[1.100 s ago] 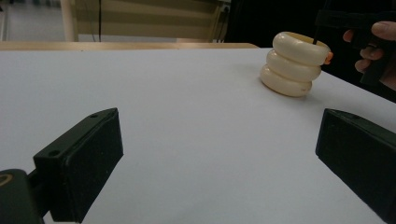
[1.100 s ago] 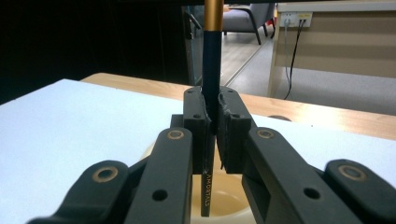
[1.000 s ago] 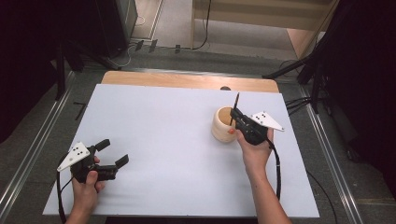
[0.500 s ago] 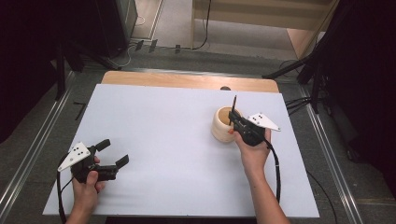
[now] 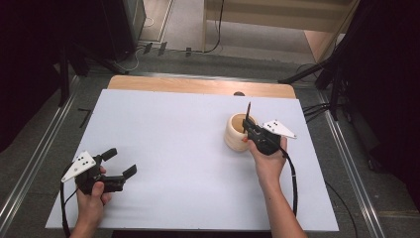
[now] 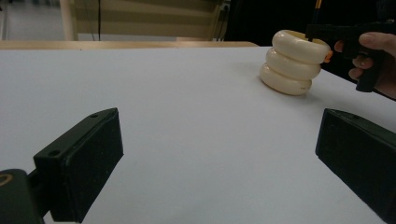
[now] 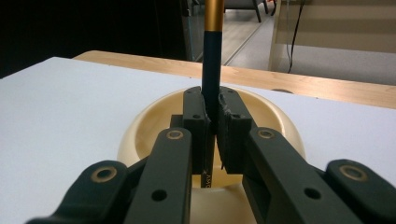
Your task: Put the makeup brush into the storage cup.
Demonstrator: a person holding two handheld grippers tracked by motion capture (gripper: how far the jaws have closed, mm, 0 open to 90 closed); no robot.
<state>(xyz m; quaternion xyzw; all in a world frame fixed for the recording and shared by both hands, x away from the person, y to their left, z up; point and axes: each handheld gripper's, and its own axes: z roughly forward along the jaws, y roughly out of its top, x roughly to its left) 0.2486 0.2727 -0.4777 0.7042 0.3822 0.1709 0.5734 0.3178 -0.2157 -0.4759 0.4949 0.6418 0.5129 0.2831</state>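
Holding a dark pencil (image 7: 212,70) upright, the right tool (image 5: 249,130) has its jaws clamped on the shaft, right over the mouth of the cream ribbed holder (image 5: 236,133). From the right gripper view the pencil's lower end dips inside the cup's rim, gold band up top, but whether the tip touches the bottom is hidden. So the carry looks done and the drop is what remains: lower a touch more, let the jaws part, and draw the hand clear without tipping the cup. The holder stands upright on the right half of the white counter (image 5: 173,148), toward the far edge. Over on the near left, the left tool (image 5: 119,166) sits low above the counter with its jaws spread wide and nothing between them, well apart from the action. In its own view the holder (image 6: 293,67) shows far off.
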